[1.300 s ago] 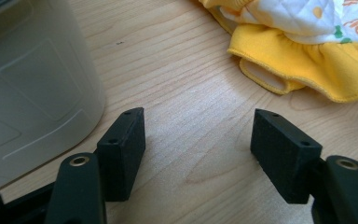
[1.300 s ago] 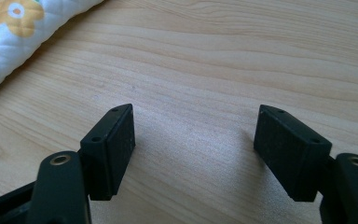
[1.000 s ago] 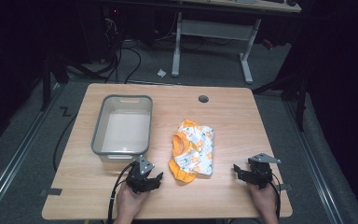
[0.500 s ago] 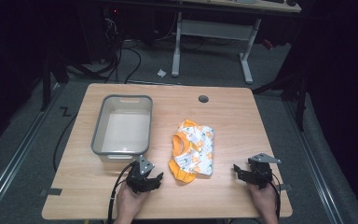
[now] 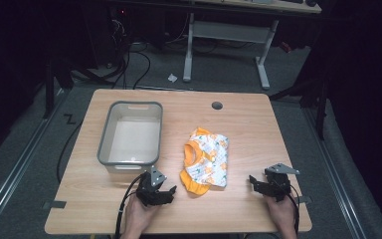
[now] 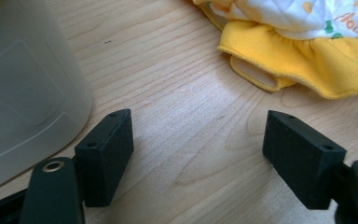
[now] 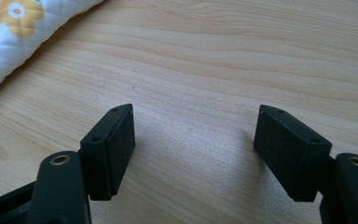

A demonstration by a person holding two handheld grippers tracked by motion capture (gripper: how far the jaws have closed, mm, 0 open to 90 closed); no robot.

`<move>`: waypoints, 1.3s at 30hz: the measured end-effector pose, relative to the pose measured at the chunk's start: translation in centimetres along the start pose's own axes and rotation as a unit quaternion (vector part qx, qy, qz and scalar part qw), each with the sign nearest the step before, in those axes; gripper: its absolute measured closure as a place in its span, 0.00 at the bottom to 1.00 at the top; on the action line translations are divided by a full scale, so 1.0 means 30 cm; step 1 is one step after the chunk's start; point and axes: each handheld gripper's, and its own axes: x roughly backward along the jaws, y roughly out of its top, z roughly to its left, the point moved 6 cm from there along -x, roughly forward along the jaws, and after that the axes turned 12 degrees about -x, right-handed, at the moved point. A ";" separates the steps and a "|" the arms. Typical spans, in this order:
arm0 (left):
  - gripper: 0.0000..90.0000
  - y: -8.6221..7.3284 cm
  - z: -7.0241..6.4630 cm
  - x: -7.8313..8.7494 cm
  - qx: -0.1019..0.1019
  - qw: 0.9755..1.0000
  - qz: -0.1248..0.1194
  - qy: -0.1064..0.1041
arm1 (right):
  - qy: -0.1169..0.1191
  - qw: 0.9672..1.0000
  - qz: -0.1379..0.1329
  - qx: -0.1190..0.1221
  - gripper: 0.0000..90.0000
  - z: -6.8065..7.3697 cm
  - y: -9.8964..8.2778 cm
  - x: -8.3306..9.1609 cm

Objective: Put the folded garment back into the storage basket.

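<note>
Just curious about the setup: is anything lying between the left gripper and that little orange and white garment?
No. In the left gripper view, bare wooden table runs from the open left gripper to the garment; the grey bin stands off to one side.

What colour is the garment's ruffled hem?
Plain yellow-orange hem, clearest in the left gripper view.

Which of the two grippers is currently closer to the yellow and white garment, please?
The left gripper: it sits just beside the garment by its yellow hem, while the right gripper rests farther off across bare table.

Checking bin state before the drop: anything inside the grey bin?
The bin looks empty in the high view: bare pale floor, nothing on it. The near wall hides a thin strip of floor beside it. The garment lies outside, on the table.
</note>
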 end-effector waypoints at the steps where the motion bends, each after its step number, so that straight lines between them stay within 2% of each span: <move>1: 0.28 0.000 0.000 0.000 0.000 1.000 0.000 0.000 | 0.000 1.000 0.000 0.001 0.33 0.000 0.000 0.000; 9: 0.28 0.009 -0.007 -0.004 0.001 1.000 0.004 -0.005 | 0.000 1.000 0.000 0.000 0.33 0.000 0.000 0.000; 12: 0.28 0.019 -0.017 -0.005 0.004 1.000 0.008 -0.020 | 0.000 1.000 0.000 0.000 0.33 0.000 0.000 0.000; 17: 0.27 0.036 -0.022 0.005 0.005 1.000 0.005 -0.024 | 0.000 1.000 0.000 0.000 0.33 0.000 0.000 0.000; 24: 0.31 0.078 -0.040 0.017 0.003 0.999 0.009 -0.050 | 0.000 1.000 0.000 0.000 0.33 0.000 0.000 0.000; 28: 0.30 0.094 -0.045 0.021 -0.002 0.999 0.002 -0.047 | 0.000 1.000 0.000 0.000 0.33 0.000 0.000 0.000; 33: 0.30 0.123 -0.051 0.016 -0.001 0.998 -0.003 -0.056 | 0.000 1.000 0.000 0.000 0.33 0.000 0.000 0.000; 39: 0.31 0.153 -0.052 0.012 -0.008 0.998 -0.012 -0.056 | 0.000 1.000 0.000 0.000 0.33 0.000 0.000 0.000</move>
